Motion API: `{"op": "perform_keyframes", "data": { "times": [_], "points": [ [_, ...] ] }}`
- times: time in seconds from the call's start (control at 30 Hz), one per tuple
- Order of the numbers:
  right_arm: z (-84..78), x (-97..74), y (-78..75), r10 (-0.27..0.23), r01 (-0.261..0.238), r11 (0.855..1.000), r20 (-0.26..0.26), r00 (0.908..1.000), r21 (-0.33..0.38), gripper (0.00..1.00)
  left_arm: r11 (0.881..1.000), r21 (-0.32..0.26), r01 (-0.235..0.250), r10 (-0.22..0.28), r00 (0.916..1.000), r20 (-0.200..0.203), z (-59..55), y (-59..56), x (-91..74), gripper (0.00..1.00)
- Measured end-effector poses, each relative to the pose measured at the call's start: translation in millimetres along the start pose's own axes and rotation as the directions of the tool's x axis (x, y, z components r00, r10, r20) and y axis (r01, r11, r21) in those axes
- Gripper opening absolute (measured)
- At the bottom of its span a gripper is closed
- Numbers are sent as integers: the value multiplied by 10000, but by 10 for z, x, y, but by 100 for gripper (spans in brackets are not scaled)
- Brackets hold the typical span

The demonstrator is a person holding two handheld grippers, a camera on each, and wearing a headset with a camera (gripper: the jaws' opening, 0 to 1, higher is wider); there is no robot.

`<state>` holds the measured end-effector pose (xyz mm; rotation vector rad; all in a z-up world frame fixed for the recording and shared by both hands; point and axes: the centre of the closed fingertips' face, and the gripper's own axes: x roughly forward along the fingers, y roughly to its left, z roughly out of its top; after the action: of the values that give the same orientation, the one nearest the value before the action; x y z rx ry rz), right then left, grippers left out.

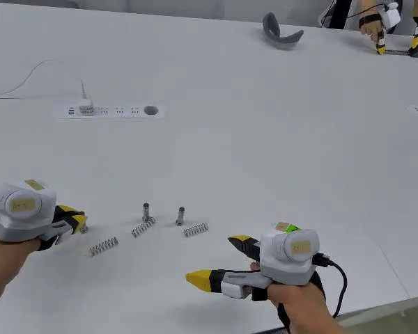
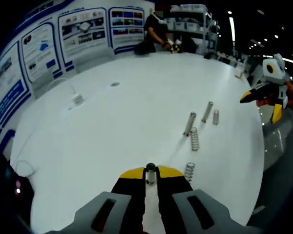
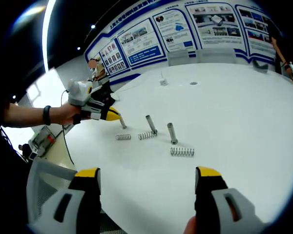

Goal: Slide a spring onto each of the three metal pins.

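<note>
**One pin clamped, springs lying loose**

Your left gripper (image 1: 76, 221) has its jaws clamped on a metal pin (image 2: 150, 170) near the desk's (image 1: 265, 139) front edge. Two more pins (image 1: 146, 211) (image 1: 180, 215) stand upright to its right, with three springs (image 1: 104, 245) (image 1: 143, 227) (image 1: 196, 229) lying flat beside them. Your right gripper (image 3: 148, 173) has its jaws wide apart.

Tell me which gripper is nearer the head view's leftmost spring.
Left. The left gripper sits just beside the spring; the right gripper, open, is far to its right.
</note>
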<state>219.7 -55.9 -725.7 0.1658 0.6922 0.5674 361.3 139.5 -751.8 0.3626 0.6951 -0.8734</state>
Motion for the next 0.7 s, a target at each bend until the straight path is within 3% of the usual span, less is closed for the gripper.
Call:
{"op": "perform_keyframes", "data": {
  "times": [0.7],
  "points": [
    [-1, 3, 12, 19, -19, 10000, 10, 10000, -35, 81, 9998, -139, -150, 150, 9999, 36, -24, 13, -9, 9]
  ]
}}
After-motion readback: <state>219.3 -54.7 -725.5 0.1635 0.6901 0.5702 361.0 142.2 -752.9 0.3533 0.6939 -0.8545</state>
